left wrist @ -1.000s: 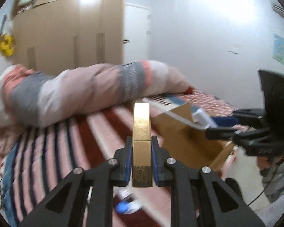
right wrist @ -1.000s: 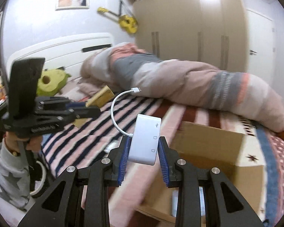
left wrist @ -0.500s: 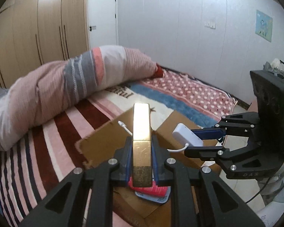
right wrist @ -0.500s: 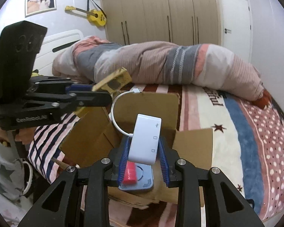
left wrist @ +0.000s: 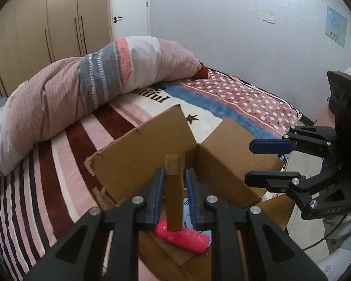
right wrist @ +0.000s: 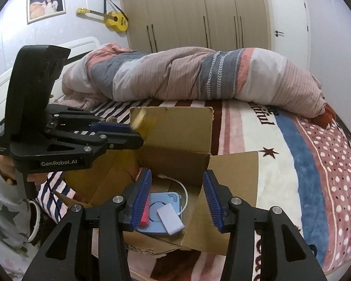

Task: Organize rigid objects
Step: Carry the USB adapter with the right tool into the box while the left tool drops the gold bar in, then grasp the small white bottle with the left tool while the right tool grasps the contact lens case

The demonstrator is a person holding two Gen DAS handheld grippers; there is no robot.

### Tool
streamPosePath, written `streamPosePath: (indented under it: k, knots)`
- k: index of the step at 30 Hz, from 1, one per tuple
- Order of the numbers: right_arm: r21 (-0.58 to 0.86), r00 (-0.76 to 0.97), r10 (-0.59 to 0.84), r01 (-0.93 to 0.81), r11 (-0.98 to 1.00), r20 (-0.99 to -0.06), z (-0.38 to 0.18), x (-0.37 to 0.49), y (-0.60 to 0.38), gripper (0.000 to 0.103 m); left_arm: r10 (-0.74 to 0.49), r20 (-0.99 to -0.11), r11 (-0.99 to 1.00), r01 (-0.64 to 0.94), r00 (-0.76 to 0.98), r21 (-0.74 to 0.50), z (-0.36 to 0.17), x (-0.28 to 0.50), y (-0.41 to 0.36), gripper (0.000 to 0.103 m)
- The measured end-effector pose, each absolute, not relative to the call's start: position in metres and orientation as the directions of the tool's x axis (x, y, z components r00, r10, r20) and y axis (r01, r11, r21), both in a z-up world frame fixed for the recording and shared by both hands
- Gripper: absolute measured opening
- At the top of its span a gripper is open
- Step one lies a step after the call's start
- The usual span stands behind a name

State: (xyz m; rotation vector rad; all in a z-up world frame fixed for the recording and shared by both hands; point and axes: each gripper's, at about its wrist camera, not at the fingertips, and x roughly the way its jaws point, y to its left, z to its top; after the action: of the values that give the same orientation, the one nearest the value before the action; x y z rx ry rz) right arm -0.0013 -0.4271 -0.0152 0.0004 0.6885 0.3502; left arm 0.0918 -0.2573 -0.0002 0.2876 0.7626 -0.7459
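An open cardboard box (left wrist: 138,161) (right wrist: 175,126) sits at the edge of the bed. My left gripper (left wrist: 173,187) is over it with the gold bar (left wrist: 174,187) between its pads; small gaps show on both sides, so the grip is unclear. The bar's tip shows in the right wrist view (right wrist: 139,118). My right gripper (right wrist: 177,199) is open and empty above the box; it also shows in the left wrist view (left wrist: 271,161). Inside lie a white adapter (right wrist: 170,220) with its cable, a blue flat device (right wrist: 156,210) and a pink roll (left wrist: 187,235).
A rolled striped duvet (left wrist: 82,89) (right wrist: 199,75) lies across the bed behind the box. A striped and dotted blanket (left wrist: 234,96) covers the bed. Wardrobes (right wrist: 199,11) and a door stand behind. The person's sleeve (right wrist: 2,206) is at lower left.
My right gripper has opened and the white adapter has dropped into the box. Both grippers have moved over the box. The left pads now show small gaps beside the gold bar.
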Motion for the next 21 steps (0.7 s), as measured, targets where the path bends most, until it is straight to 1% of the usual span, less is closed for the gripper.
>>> streamPosePath:
  k: [2,4,8,10,14,16,21]
  knots:
    - [0.111,0.716,0.315,-0.318,0.942,-0.623,-0.013,-0.003,-0.424,0.042,-0.506,-0.708,0.717,0.696,0.493,-0.028,0.003,0.09,-0.249,0.02]
    - [0.105,0.717,0.313,-0.319,0.942,-0.623,-0.011,-0.005,-0.42,0.042,-0.503,-0.697,0.729,0.684,0.511,-0.024,0.006,0.087,-0.238,0.028]
    - [0.097,0.721,0.316,-0.329,0.939,-0.616,-0.001,-0.008,-0.407,0.042,-0.502,-0.664,0.759,0.65,0.553,-0.033,0.017,0.083,-0.208,0.035]
    - [0.094,0.723,0.324,-0.341,0.935,-0.61,0.005,-0.009,-0.397,0.042,-0.484,-0.646,0.785,0.619,0.591,-0.022,0.022,0.08,-0.187,0.045]
    - [0.091,0.723,0.374,-0.399,0.912,-0.581,0.019,-0.013,-0.365,0.042,-0.425,-0.621,0.838,0.546,0.659,0.006,0.027,0.077,-0.139,0.05]
    - [0.095,0.714,0.41,-0.439,0.894,-0.568,0.025,-0.016,-0.346,0.042,-0.386,-0.614,0.865,0.502,0.689,0.019,0.025,0.076,-0.113,0.057]
    - [0.129,0.64,0.53,-0.563,0.816,-0.557,0.026,-0.018,-0.277,0.042,-0.289,-0.628,0.921,0.39,0.722,0.025,0.0,0.081,-0.047,0.059]
